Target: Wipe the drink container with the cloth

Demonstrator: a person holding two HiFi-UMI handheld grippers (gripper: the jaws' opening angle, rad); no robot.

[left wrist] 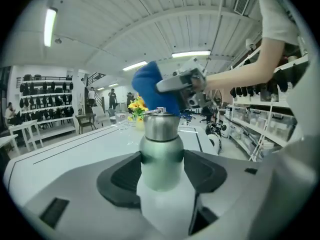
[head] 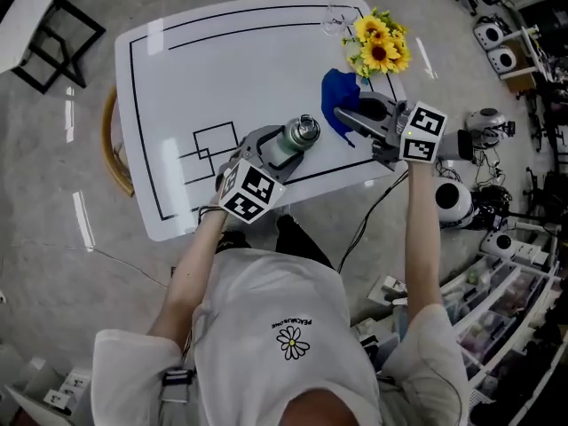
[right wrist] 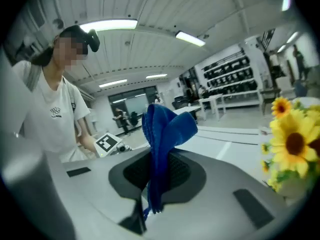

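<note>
The only writing in view is a short line of print over a daisy emblem on the person's white T-shirt (head: 293,335), low in the head view; it is too small to read with certainty. Each marker cube carries black-and-white square patterns, no letters.

The left hand-held gripper (left wrist: 161,173) has its jaws partly apart and clamped on the bottle (left wrist: 160,134): both black pads press the green body from either side, below the steel cap. In the head view the bottle sits at the centre of the frame, tilted with its cap toward the upper right, over the near part of the white bench (head: 204,69) with its black lines.

The right hand-held gripper (right wrist: 156,176) has its jaws closed narrowly on the blue cloth (right wrist: 165,126), which is pinched between the pads and stands up from them in a folded bunch. In the head view the cloth lies just right of the bottle's cap, below the sunflowers (head: 380,47); whether cloth and cap touch cannot be told.
</note>
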